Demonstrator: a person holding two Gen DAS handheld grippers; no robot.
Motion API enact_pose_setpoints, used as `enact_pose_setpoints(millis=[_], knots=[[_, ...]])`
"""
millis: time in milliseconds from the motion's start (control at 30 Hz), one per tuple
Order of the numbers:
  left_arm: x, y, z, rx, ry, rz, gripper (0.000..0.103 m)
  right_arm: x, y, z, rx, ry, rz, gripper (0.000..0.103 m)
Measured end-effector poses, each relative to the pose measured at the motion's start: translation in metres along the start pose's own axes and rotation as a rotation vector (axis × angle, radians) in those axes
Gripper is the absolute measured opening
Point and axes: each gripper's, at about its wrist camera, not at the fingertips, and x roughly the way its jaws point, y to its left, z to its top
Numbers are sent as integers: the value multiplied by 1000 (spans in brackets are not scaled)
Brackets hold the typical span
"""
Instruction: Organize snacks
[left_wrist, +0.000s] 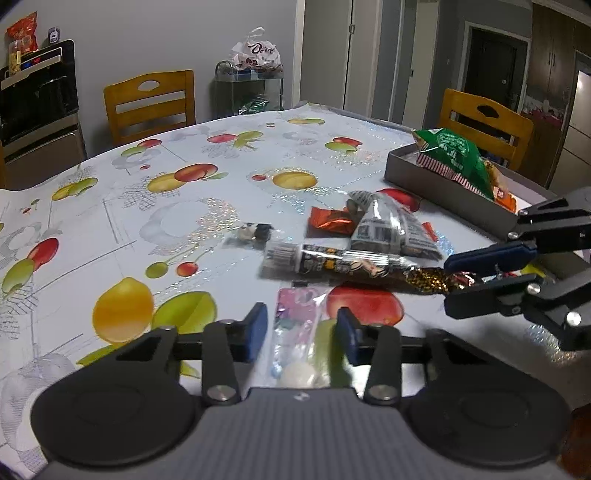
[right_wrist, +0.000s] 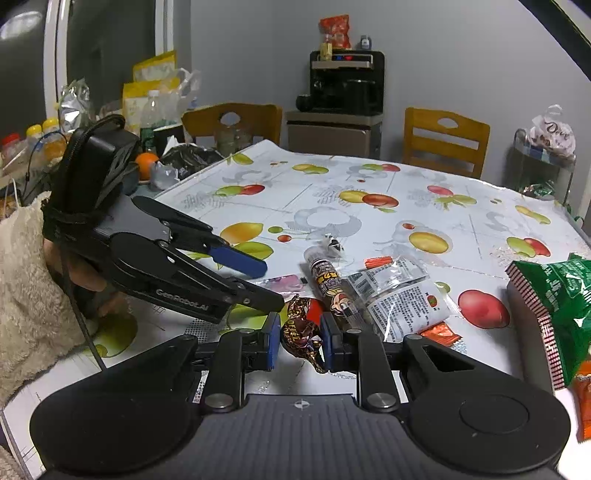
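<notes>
My left gripper (left_wrist: 302, 334) is open, its blue pads either side of a clear pink-and-white candy packet (left_wrist: 295, 332) lying on the table. My right gripper (right_wrist: 298, 334) is shut on a brown-and-gold wrapped candy (right_wrist: 300, 330), which also shows in the left wrist view (left_wrist: 436, 279). A long dark snack stick (left_wrist: 332, 262), a clear printed pouch (left_wrist: 391, 230) and an orange wrapper (left_wrist: 330, 220) lie in a pile mid-table. A grey box (left_wrist: 436, 181) at the right holds a green bag (left_wrist: 458, 155) and orange packets.
The table has a fruit-print cloth (left_wrist: 166, 192). A small black-and-white sweet (left_wrist: 255, 232) lies left of the pile. Wooden chairs (left_wrist: 149, 103) stand at the far side. Bottles, bags and an orange (right_wrist: 146, 162) crowd the table's far left corner.
</notes>
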Motion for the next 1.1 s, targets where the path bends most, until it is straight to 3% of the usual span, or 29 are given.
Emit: enact_pose_setpoints(millis=[100,233,367,500,733,933,1100], knots=[[2,-4,1,-13,-3,16,35,-2,-1,-1,5,-6,-6,25],[2,-3,2,-43,-7,20,25,-5,0,-1,10,-11,-7,25],[2,-2,3,-52,-6,27,23,-12,-2,0,8,-35,-7,25],[-3,-3,3,-93,-22,36,14,-21,-7,2,13,-65,-14,25],[-33,-9,-1,-163,-100,18,13,-32,-23,1,35,-98,-26,25],[-51,-24,3,-144,-130,12,7,-35,-28,0,46,-110,-16,25],[-52,-32,5,-120,-103,46,7,-38,-30,-4,51,-110,-9,25]])
